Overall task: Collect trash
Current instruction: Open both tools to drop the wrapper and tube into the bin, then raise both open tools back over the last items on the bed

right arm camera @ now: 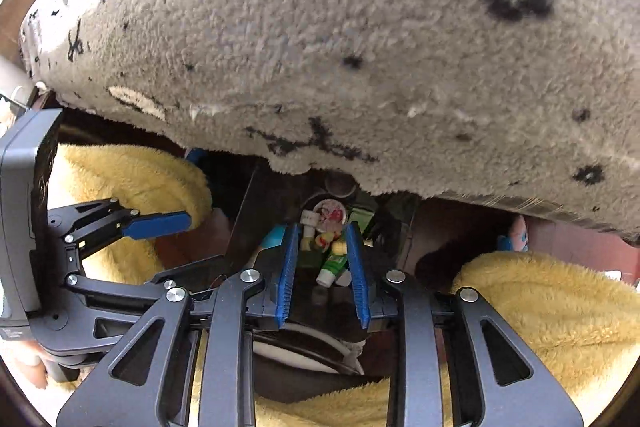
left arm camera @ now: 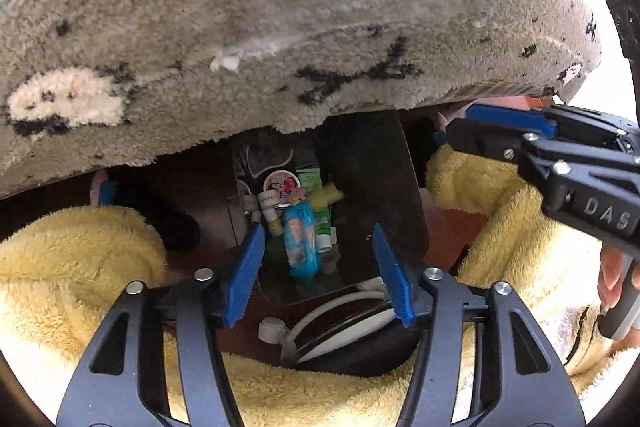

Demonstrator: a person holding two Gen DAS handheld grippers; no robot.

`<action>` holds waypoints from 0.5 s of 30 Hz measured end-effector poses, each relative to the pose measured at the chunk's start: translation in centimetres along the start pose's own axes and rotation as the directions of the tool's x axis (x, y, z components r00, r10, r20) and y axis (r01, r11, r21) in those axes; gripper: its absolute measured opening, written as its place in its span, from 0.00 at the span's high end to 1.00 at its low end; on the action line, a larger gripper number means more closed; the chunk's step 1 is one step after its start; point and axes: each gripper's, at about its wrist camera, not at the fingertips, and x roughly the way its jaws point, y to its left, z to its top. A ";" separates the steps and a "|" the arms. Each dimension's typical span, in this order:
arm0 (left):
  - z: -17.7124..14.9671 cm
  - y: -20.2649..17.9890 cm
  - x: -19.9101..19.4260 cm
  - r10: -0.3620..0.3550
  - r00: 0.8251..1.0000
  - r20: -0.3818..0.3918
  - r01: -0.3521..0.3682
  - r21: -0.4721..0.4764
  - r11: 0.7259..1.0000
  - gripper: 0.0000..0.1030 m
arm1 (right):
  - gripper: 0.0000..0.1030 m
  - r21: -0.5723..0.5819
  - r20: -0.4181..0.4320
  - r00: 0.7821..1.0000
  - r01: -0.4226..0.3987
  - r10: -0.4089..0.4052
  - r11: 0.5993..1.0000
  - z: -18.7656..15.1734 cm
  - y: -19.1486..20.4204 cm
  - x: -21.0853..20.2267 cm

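Note:
Both wrist views look down into a dark bin (left arm camera: 372, 187) that holds several pieces of trash. A light blue wrapper (left arm camera: 301, 239) lies on top, with a round printed lid (left arm camera: 281, 187), a green tube (right arm camera: 334, 264) and small white and yellow bottles around it. My left gripper (left arm camera: 318, 273) is open and empty above the bin, with the blue wrapper below its gap. My right gripper (right arm camera: 323, 273) is open and empty over the bin too. It shows side-on in the left wrist view (left arm camera: 460, 135), and the left gripper shows in the right wrist view (right arm camera: 188, 223).
A grey shaggy rug (left arm camera: 280, 7) with black marks fills the upper half of both views. Yellow fleece sleeves (left arm camera: 76, 267) flank the bin on both sides. A dark item with a white curved band (left arm camera: 344, 327) lies below the left gripper.

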 end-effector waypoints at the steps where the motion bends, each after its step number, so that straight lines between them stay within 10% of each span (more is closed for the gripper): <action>1: 0.1 0.0 -0.3 0.008 1.000 0.008 -0.008 0.002 1.000 0.43 | 0.66 0.003 0.011 1.000 0.007 -0.007 1.000 0.1 -0.1 -0.3; 5: 0.5 -0.1 -2.2 0.041 0.997 0.058 -0.042 0.009 0.999 0.30 | 0.22 0.026 0.076 0.995 0.056 -0.058 0.998 0.4 -0.5 -2.0; 15: 2.0 0.0 -8.5 0.113 0.967 0.226 -0.115 -0.003 0.993 0.10 | 0.05 0.039 0.170 0.977 0.124 -0.129 0.992 1.4 -1.7 -6.0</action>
